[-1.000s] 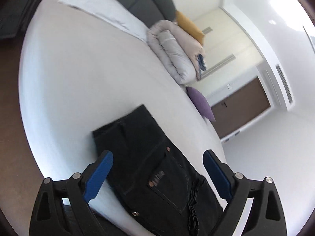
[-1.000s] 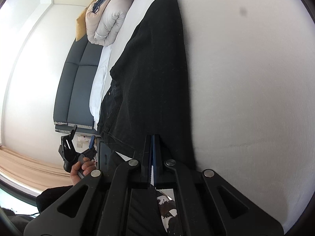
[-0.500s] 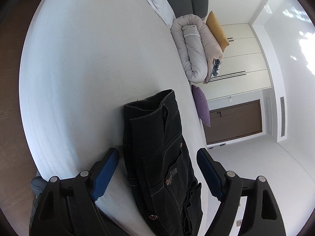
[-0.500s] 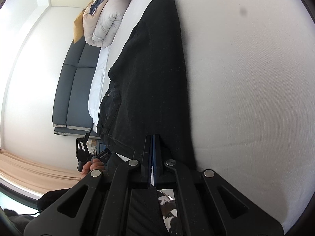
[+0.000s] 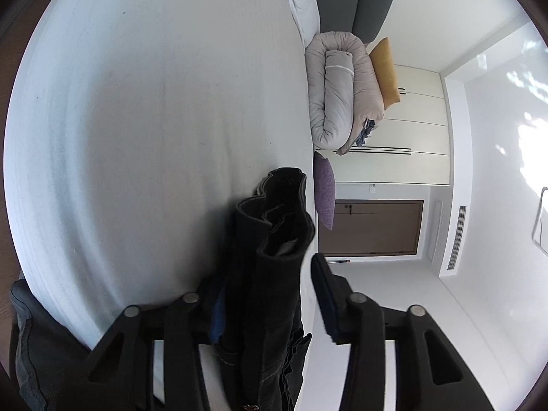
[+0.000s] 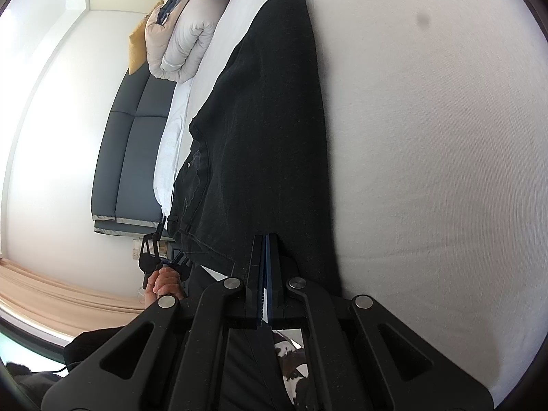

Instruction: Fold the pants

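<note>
Pants (image 6: pixel 270 109) lie lengthwise on the bed (image 6: pixel 428 171), waistband toward left tool (image 5: pixel 270 294).

Pants (image 5: pixel 270 274) hide left gripper's (image 5: pixel 270 304) left pad; waistband cut off at bottom edge. Right gripper's (image 6: pixel 264 257) fingertips buried in cloth.

bed (image 6: pixel 428 171) | white sheet | on it: black pants (image 6: pixel 267 120), rolled duvet (image 5: pixel 337 92)

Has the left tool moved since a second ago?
Yes. The left tool has come down onto the pants at the bed edge, rolling so the purple cushion sits upright; its jaws have been closing around the waistband.
</note>
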